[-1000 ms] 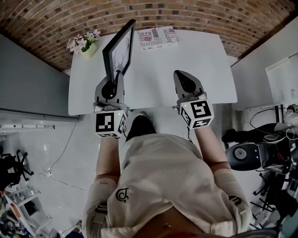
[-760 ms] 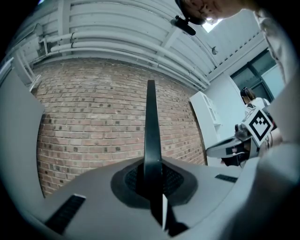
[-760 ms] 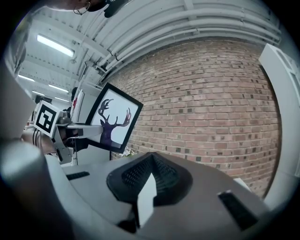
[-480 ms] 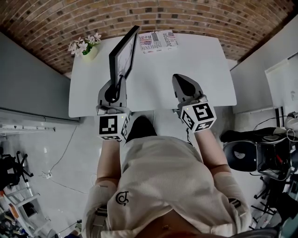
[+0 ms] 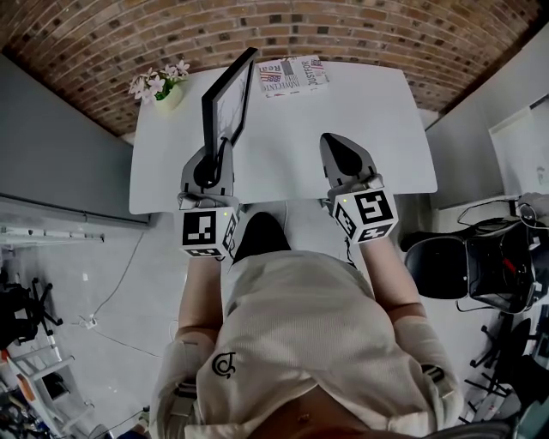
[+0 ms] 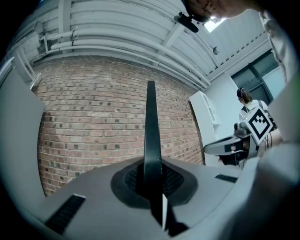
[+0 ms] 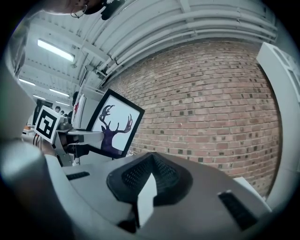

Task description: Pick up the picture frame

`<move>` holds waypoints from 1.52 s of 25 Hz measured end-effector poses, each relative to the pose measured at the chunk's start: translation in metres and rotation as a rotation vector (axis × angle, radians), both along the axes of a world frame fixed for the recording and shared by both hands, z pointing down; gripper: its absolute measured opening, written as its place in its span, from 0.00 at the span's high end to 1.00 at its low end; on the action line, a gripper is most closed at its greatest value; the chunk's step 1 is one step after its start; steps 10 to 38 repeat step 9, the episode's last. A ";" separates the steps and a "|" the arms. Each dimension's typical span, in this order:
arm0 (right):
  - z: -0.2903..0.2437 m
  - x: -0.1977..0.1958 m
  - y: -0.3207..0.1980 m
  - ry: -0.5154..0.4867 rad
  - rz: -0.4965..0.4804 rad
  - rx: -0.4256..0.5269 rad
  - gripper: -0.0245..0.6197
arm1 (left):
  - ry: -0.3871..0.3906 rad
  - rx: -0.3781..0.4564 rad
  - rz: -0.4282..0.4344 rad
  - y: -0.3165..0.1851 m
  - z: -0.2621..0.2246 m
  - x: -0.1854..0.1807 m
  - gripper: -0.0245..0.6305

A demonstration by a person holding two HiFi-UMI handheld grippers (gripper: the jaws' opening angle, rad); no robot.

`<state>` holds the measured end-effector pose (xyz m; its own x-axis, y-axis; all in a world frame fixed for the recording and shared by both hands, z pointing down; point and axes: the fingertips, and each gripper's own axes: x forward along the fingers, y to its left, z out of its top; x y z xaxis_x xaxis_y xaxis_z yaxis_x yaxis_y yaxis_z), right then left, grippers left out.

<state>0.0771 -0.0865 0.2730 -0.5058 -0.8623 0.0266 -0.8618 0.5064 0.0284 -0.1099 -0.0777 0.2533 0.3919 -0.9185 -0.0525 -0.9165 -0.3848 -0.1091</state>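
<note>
Pinching picture frame [image 6: 151,136] edge-on w/ left gripper [image 5: 217,144], over table [image 5: 377,120]; print unseen in left gripper view. Deer silhouette [image 7: 112,129] shown only via right gripper view. Right gripper [image 5: 337,141] jaws pressed together, empty.

White rectangular tabletop [image 5: 386,120]: right half is bare, with a wide lane beyond the closed, empty right gripper [image 5: 336,144]. Left side is blocked by the black-framed deer picture [image 5: 225,101], held upright edge-on in the left gripper [image 5: 216,153]. Small pot of pink flowers [image 5: 163,87] fills the far-left corner. Folded newspaper [image 5: 292,74] lies flat at the far edge, just right of the frame. Red brick wall [image 5: 360,26] is behind.
</note>
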 end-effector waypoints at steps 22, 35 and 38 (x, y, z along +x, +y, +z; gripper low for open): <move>-0.007 0.001 0.007 -0.006 0.001 0.014 0.95 | 0.016 -0.009 0.002 0.006 0.005 0.003 0.93; -0.007 0.001 0.007 -0.006 0.001 0.014 0.95 | 0.016 -0.009 0.002 0.006 0.005 0.003 0.93; -0.007 0.001 0.007 -0.006 0.001 0.014 0.95 | 0.016 -0.009 0.002 0.006 0.005 0.003 0.93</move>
